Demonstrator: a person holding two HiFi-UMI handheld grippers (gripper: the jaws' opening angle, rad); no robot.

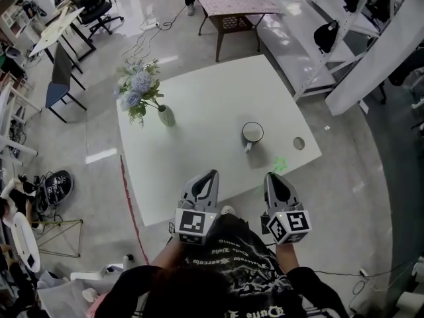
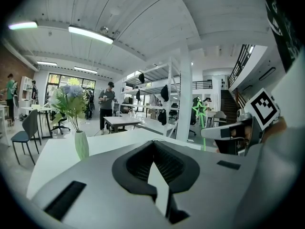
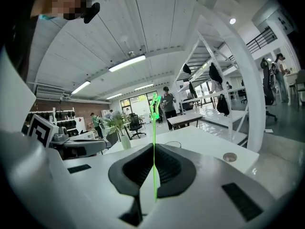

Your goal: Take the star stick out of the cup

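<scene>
On the person's side of the cup (image 1: 252,133), the right hand-held gripper (image 1: 273,175) pinches the star stick (image 3: 154,128) upright, apparently keeping it clear; the left hand-held gripper (image 1: 212,173) is closed, empty.

- Table (image 1: 212,105): mid-floor.
- Vase (image 1: 166,116): on the table, back left part; flowers (image 1: 137,85) stand in it.
- Cup (image 1: 252,134): on the table, right of centre, upright.
- Small round disc (image 1: 299,143): right of the cup, near the table's right edge.
- Star stick (image 1: 278,164): before the cup and outside it, over the near right edge, upright between the closed jaws of the right gripper (image 1: 271,176).
- Left gripper (image 1: 212,175): left of the right gripper, at the near edge; jaws together, nothing between.
- Second table (image 1: 235,2): behind the main table.
- Chair (image 1: 59,78): left of the main table.
- Shelving rack (image 1: 311,52): right of the main table.
</scene>
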